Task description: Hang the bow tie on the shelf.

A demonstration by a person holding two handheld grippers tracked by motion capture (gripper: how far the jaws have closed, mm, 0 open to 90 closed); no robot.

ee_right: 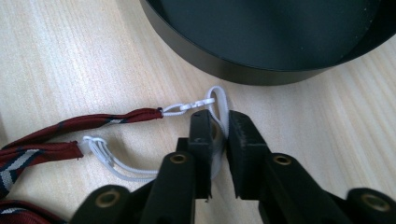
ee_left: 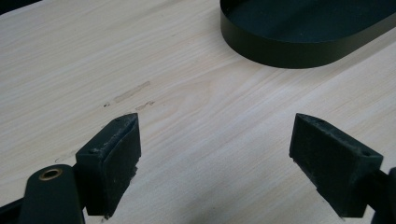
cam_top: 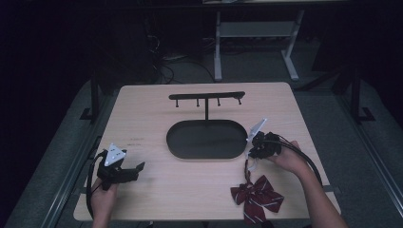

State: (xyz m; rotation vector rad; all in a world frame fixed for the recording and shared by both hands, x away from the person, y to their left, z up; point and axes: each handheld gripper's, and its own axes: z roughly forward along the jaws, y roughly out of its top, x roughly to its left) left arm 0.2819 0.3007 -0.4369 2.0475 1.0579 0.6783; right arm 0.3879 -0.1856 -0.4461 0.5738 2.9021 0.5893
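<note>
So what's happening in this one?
A person works at a table with a gripper in each hand. The right gripper has closed on the white elastic loop of a striped bow tie, right beside the black oval tray of a hook stand. The left gripper rests open over bare wood, holding nothing.

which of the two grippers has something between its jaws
The right gripper: its black jaws pinch the white elastic loop of the dark red striped bow tie. The left gripper stands wide open over bare light wooden table.
</note>
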